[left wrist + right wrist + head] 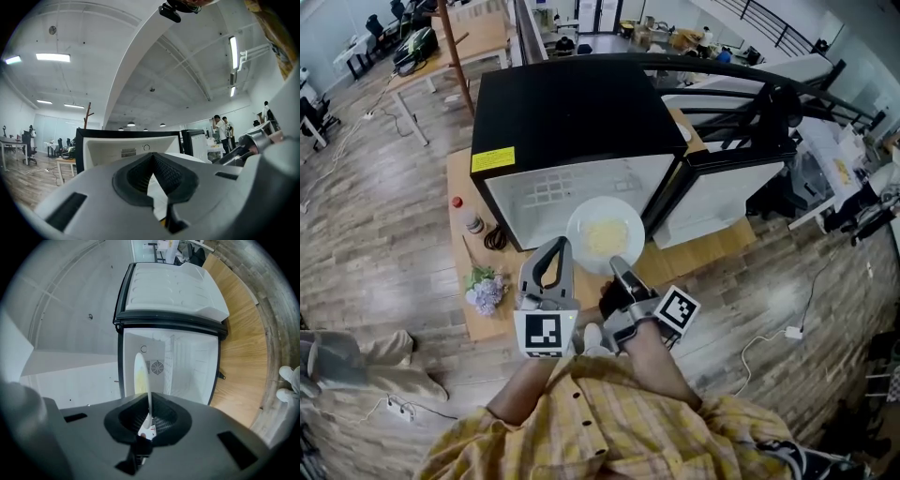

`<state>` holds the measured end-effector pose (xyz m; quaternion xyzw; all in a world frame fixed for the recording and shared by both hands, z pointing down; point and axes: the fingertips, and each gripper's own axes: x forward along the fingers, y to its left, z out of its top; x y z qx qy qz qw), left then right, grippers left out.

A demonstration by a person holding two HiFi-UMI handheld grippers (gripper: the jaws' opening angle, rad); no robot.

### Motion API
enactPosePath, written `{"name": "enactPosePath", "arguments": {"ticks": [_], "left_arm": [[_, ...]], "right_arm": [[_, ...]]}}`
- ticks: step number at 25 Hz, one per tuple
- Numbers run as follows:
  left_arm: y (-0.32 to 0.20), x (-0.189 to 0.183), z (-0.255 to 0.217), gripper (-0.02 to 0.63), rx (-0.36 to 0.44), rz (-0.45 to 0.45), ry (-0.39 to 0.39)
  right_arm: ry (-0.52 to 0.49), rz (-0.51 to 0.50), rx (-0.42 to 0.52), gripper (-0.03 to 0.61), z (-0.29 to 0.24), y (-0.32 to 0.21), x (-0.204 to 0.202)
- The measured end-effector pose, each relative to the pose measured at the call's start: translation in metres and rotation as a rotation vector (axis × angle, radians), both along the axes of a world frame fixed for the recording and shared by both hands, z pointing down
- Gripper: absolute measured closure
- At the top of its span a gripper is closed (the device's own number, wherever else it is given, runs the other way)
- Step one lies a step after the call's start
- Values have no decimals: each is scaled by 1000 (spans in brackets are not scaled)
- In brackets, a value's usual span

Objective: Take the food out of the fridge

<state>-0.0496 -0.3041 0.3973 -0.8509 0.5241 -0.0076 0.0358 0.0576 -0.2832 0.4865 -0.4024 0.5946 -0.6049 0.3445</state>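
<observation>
A white plate with yellow food on it hangs level in front of the open black mini fridge. My right gripper is shut on the plate's near rim. In the right gripper view the plate stands edge-on between the pads, with the white fridge interior behind it. My left gripper hovers just left of the plate, jaws together with nothing in them. In the left gripper view its jaws point at the fridge.
The fridge door stands open to the right. On the wooden table, left of the fridge, are a red-capped bottle, a dark coil and a bunch of flowers. Two people stand far off.
</observation>
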Motion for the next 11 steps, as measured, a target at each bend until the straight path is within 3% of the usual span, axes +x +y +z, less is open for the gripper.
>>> {"name": "enactPosePath", "arguments": {"ticks": [11], "left_arm": [[-1, -2, -3, 606, 9, -16, 2]], "right_arm": [[8, -14, 14, 560, -4, -5, -1]]}}
